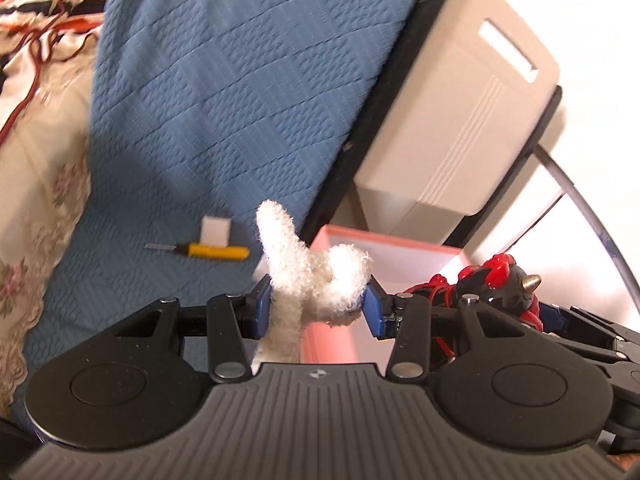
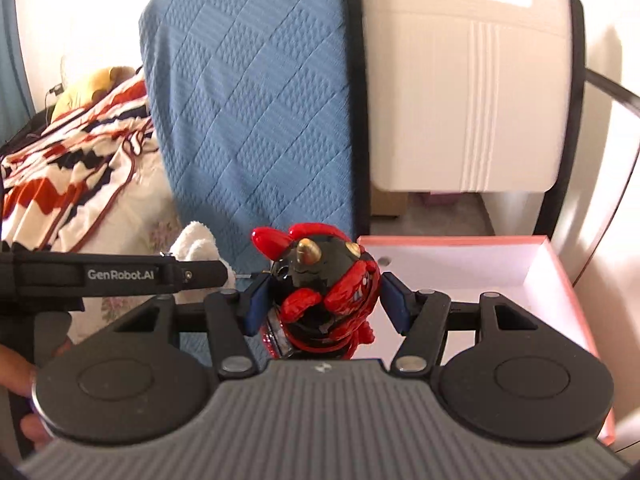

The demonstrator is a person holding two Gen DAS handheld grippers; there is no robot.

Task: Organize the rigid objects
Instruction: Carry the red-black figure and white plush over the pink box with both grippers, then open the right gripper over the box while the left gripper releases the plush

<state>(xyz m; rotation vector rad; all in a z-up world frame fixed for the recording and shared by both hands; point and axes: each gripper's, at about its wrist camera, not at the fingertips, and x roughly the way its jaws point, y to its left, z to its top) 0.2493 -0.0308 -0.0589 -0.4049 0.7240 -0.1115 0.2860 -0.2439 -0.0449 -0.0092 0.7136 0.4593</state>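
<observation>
My left gripper (image 1: 320, 304) is shut on a white fluffy plush toy (image 1: 308, 272), whose limbs stick up between the blue pads, over the blue bedspread's edge. My right gripper (image 2: 326, 298) is shut on a red and black horned figurine (image 2: 328, 280), held in front of the open pink box (image 2: 560, 264). In the left wrist view the same figurine (image 1: 500, 280) and the pink box (image 1: 400, 248) show to the right. In the right wrist view the plush toy (image 2: 196, 244) and the left gripper's black body (image 2: 120, 274) show at the left. A yellow utility knife (image 1: 212, 251) lies on the bedspread.
A small white block (image 1: 216, 230) rests just behind the knife on the blue quilted bedspread (image 1: 220, 100). A white plastic chair back (image 2: 472, 92) stands behind the box. A striped blanket (image 2: 72, 152) and a yellow plush (image 2: 96, 84) lie at the far left. A person's hand (image 2: 16, 368) is at the lower left.
</observation>
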